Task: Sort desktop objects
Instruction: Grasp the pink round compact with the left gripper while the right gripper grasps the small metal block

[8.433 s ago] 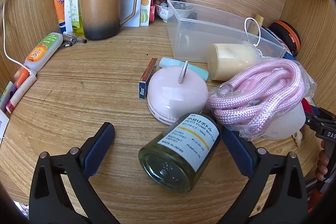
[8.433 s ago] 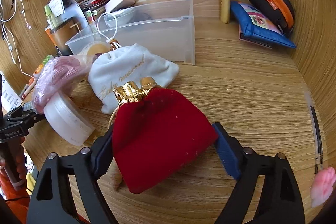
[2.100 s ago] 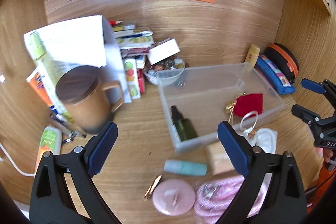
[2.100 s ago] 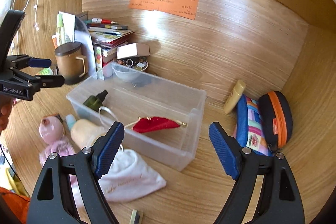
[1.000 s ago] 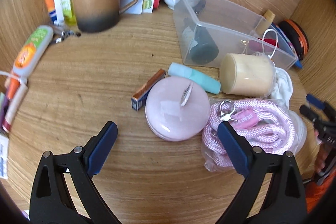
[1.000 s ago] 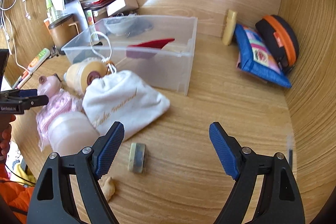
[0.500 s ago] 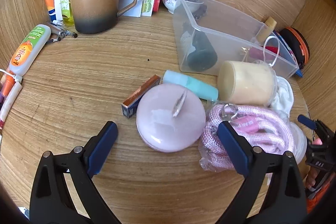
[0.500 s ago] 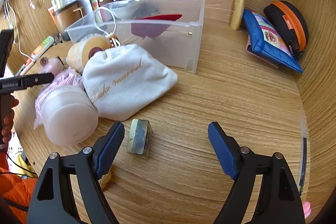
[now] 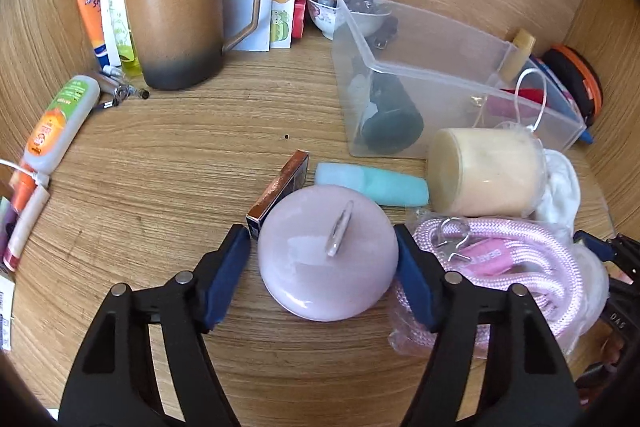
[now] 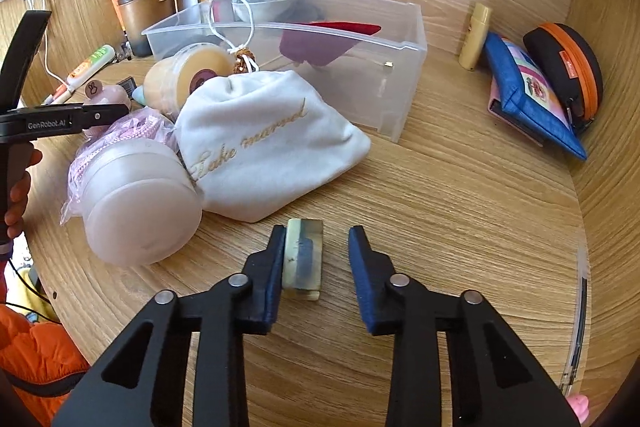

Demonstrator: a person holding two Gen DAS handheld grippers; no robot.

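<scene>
At nine o'clock of the pink round case [image 9: 328,259] the bench [image 9: 160,163] lies bare; the left hand-held gripper [image 9: 322,277] is closing around it, right pad touching. At two o'clock the clear bin [image 9: 448,75] blurs a dark bottle inside. The right hand-held gripper [image 10: 316,263] is closing on the small soap-like block [image 10: 303,259], left pad touching, right pad apart; bare bench at three o'clock.

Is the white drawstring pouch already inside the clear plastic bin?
No, the white pouch lies on the wooden desk in front of the clear bin, which holds a red pouch.
</scene>
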